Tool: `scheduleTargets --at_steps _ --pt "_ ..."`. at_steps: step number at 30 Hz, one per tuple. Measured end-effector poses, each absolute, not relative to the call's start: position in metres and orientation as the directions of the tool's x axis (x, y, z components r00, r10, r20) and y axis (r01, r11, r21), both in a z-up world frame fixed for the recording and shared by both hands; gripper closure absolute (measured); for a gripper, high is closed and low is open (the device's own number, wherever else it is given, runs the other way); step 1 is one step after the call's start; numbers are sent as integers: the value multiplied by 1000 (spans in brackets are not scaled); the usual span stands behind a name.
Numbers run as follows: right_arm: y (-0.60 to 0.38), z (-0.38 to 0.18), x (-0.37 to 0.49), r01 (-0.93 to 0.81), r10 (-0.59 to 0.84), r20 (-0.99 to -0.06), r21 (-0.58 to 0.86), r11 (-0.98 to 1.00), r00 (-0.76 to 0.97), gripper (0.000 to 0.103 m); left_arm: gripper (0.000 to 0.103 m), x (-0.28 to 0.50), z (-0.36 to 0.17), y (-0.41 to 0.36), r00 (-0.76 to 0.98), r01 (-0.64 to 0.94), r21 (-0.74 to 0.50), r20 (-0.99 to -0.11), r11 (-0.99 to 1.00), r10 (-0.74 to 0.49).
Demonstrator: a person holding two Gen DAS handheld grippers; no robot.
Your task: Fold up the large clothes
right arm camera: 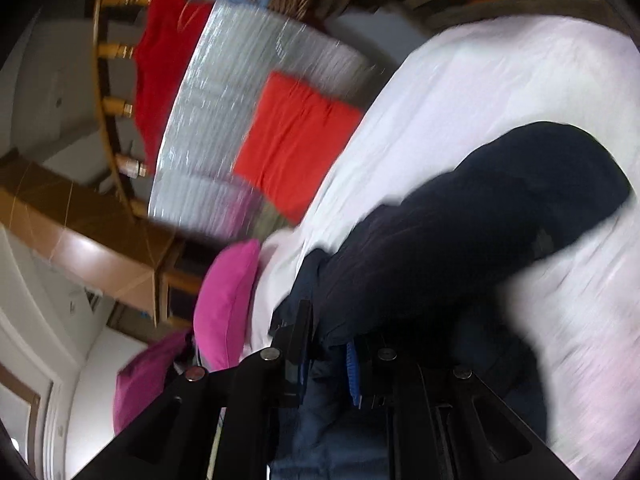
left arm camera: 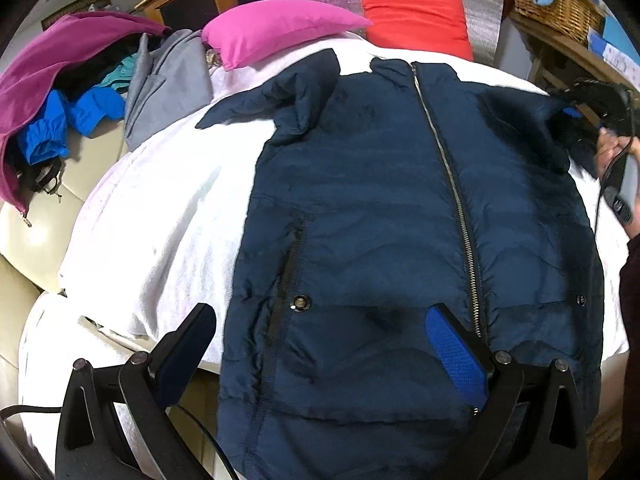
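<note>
A navy padded jacket (left arm camera: 380, 216) lies front up on a white sheet (left arm camera: 168, 216), zip closed, collar at the far end. Its left sleeve (left arm camera: 256, 104) lies spread out to the far left. My left gripper (left arm camera: 320, 344) is open and empty, just above the jacket's hem. My right gripper (left arm camera: 588, 120) is at the jacket's right shoulder, shut on the right sleeve. In the blurred right wrist view the gripper (right arm camera: 328, 344) pinches dark sleeve fabric (right arm camera: 460, 240) and holds it above the sheet (right arm camera: 480, 80).
A pink pillow (left arm camera: 276, 32) and a red cushion (left arm camera: 416, 16) lie at the far end. A heap of clothes (left arm camera: 72, 92) sits at the far left. A wicker basket (left arm camera: 556, 0) stands on a wooden shelf at the far right.
</note>
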State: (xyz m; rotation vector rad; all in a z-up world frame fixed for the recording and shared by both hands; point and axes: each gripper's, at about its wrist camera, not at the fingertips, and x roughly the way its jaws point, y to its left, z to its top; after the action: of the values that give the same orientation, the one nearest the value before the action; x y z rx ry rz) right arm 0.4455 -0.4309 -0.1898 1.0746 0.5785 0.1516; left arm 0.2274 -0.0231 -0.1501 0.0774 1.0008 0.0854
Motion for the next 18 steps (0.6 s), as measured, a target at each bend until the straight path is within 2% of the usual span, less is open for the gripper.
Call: scheduleTargets --at_steps 4,7,9,10,18 --pt "-386 -212 455 181 426 -417 852 492 803 86 0 231 -148 -12 559 -49 110 -821 993 119" --pt "-375 -234 452 211 434 -425 863 460 794 80 0 242 -147 -8 571 -43 129 -810 991 130" --pt "-378 -242 449 231 433 -431 867 442 791 51 0 250 -144 -12 585 -28 142 -800 989 131" --pt "-381 -246 442 245 417 -428 872 424 802 31 0 253 -143 -15 589 -24 146 -797 989 132" --pt "-413 -251 377 148 445 -308 922 358 841 30 0 280 -130 -75 640 89 152 -766 984 61"
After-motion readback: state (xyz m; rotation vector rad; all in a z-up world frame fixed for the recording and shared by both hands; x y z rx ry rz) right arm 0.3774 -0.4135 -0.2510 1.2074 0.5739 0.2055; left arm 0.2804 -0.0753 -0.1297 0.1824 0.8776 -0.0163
